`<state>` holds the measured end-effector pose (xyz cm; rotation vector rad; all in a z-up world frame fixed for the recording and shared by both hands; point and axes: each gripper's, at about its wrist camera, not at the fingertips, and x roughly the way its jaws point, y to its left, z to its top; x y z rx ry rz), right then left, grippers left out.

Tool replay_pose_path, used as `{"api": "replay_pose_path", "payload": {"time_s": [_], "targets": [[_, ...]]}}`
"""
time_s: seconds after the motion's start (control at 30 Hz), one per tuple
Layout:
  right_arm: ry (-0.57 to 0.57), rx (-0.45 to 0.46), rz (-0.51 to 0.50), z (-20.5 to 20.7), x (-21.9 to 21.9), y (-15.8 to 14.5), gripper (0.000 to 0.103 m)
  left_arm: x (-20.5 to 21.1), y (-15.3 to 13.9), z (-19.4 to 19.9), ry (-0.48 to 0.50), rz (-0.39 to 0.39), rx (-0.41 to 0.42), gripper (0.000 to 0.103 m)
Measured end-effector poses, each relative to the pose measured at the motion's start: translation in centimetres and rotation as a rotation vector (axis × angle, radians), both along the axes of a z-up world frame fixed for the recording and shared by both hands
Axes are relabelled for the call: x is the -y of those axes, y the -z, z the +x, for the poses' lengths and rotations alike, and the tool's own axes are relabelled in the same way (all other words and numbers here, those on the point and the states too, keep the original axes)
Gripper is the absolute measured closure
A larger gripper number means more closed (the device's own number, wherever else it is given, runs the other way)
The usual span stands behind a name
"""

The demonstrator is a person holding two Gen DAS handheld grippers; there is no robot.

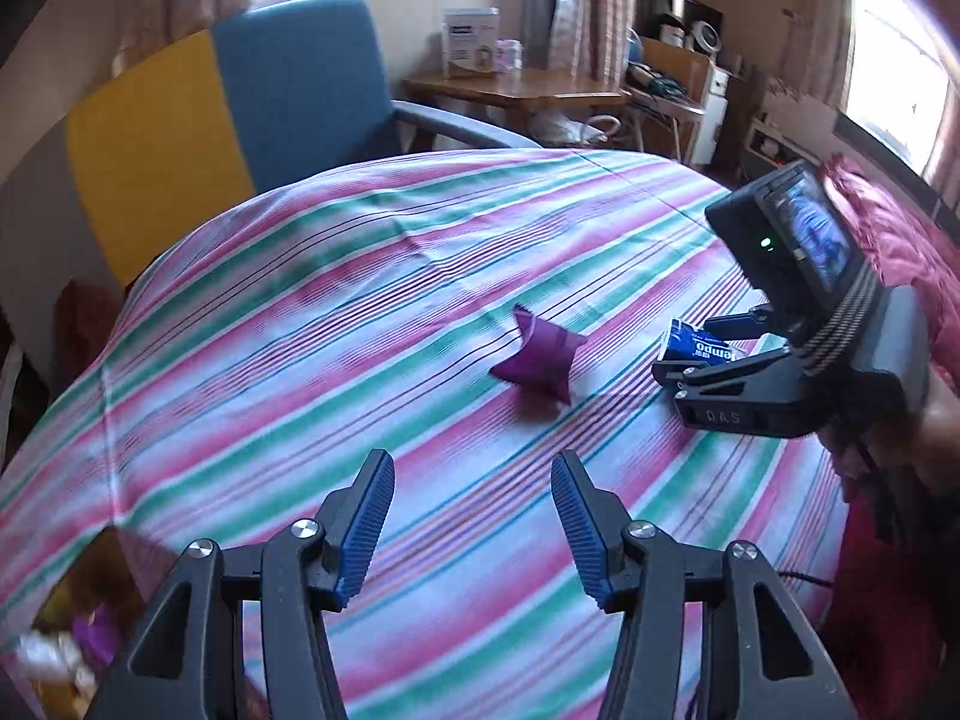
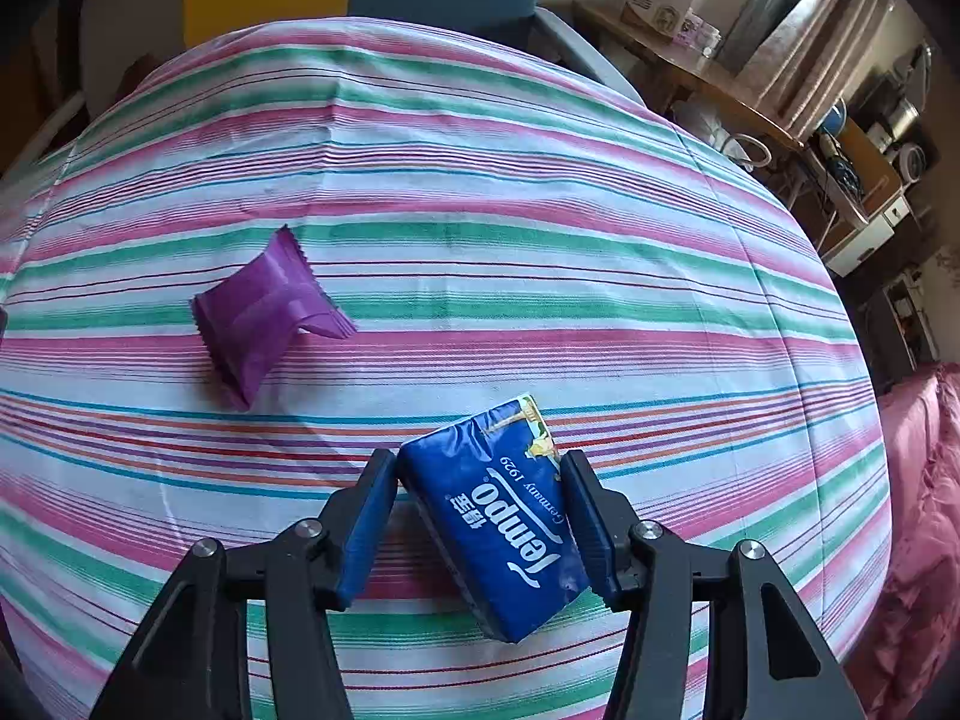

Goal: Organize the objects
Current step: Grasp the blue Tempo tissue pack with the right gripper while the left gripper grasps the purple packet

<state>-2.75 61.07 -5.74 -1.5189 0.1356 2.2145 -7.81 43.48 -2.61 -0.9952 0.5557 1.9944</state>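
Blue-padded, the left gripper (image 1: 474,531) hangs wide and empty over the striped bed (image 1: 300,330); a purple packet (image 1: 538,357) lies ahead. From the right wrist, the right gripper (image 2: 480,525) clamps the blue tissue pack (image 2: 498,516), purple packet up-left, apart.

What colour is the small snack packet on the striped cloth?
Purple snack packet; clearest in the right wrist view.
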Motion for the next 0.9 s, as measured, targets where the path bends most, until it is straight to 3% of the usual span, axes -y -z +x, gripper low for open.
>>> {"api": "replay_pose_path", "payload": {"time_s": [0.33, 0.57, 0.6, 0.63, 0.67, 0.9], "targets": [[0.021, -0.006, -0.042, -0.4, -1.2, 0.2, 0.041, -8.6, 4.2, -1.4, 0.147, -0.114, -0.008, 0.044], [0.021, 0.006, -0.04, -0.6, -1.4, 0.5, 0.039, -11.6, 6.8, -3.8, 0.142, -0.158, 0.038, 0.042], [0.021, 0.006, -0.04, -0.6, -1.4, 0.5, 0.039, -11.7, 7.1, -4.2, 0.136, -0.159, 0.055, 0.045], [0.021, 0.005, -0.04, -0.6, -1.4, 0.5, 0.038, -11.6, 7.4, -4.6, 0.126, -0.153, 0.089, 0.064], [0.019, 0.006, -0.039, -0.6, -1.4, 0.5, 0.038, -11.4, 7.5, -4.9, 0.111, -0.146, 0.116, 0.07], [-0.011, 0.023, -0.008, -0.7, -0.7, 0.8, 0.041, -5.8, 6.7, -3.4, 0.017, -0.074, 0.158, 0.07]]}}
